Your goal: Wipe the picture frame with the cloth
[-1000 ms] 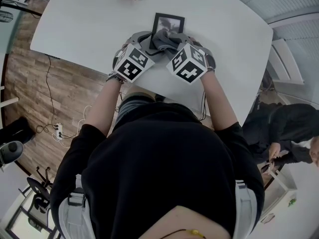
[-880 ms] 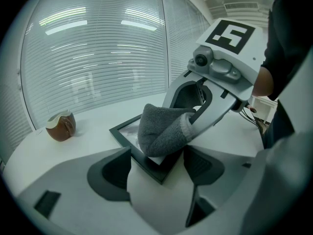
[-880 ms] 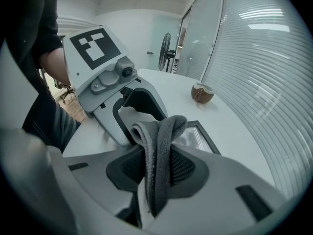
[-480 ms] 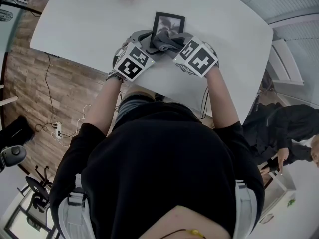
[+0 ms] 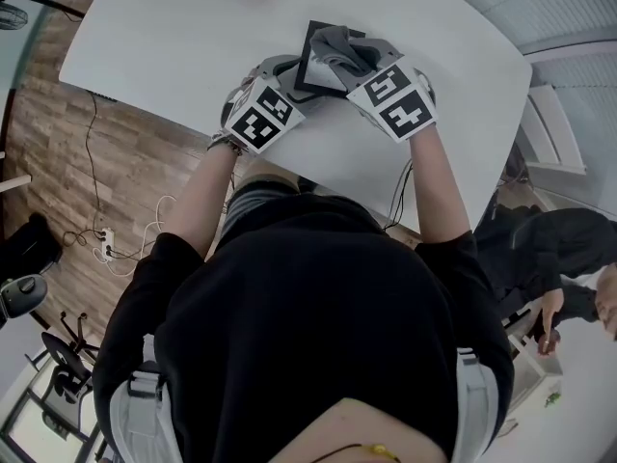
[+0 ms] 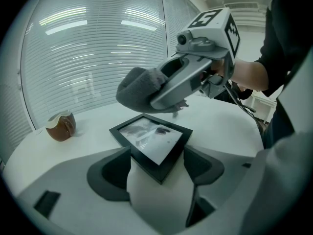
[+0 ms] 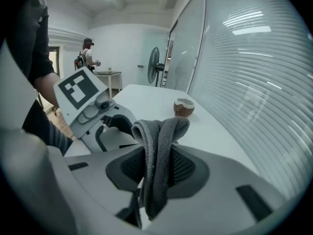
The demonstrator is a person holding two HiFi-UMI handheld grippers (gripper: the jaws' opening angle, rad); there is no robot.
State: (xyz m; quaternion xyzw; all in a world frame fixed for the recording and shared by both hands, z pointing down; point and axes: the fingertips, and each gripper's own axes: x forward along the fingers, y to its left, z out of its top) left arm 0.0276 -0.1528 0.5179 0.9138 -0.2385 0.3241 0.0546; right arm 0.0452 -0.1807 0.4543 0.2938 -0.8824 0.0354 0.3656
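Left tongs [image 6: 156, 160] are closed on the near corner of the picture frame [image 6: 152, 142], one pad against each of the two sides that meet there. On the left, a brown cup [image 6: 61, 126] stands alone by the far edge of the white bench [image 5: 174, 37], well apart from everything else. The frame is black with its glass facing up and sits about the middle of the bench, between the two tongs. Whether it lies flat or is tipped I cannot tell. Just above its far part hangs the cloth [image 6: 139, 84], a grey folded bundle that does not touch the glass. Right tongs [image 7: 156, 180] are clamped on the cloth, whose fold sticks up past their tips.
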